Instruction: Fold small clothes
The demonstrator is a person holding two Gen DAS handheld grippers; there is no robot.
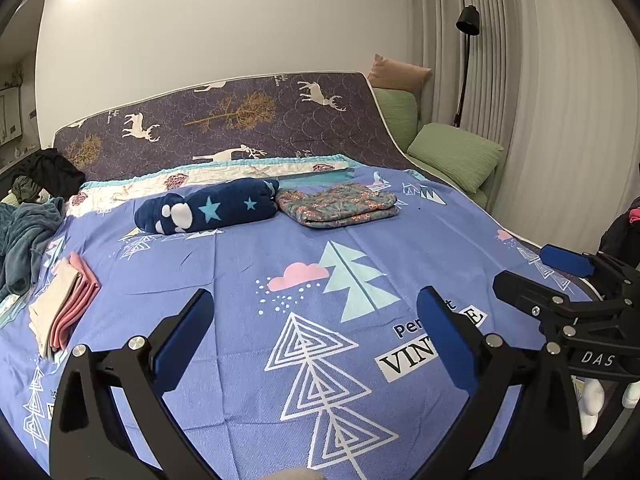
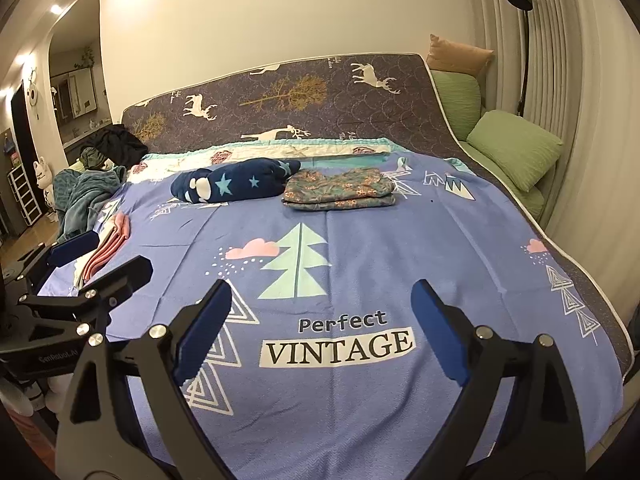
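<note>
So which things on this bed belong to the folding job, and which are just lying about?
Job:
- pink and cream folded stack
- folded floral cloth
- navy star bundle
- unfolded teal pile

Lying about:
- green pillows
- floor lamp
- upright deer-print mattress

The left gripper (image 1: 316,320) hangs with jaws spread wide and empty above a blue printed bedspread (image 1: 240,276); a folded pink-and-cream stack (image 1: 60,304) lies left, a navy star blanket (image 1: 208,210) and floral folded cloth (image 1: 338,204) beyond.
</note>
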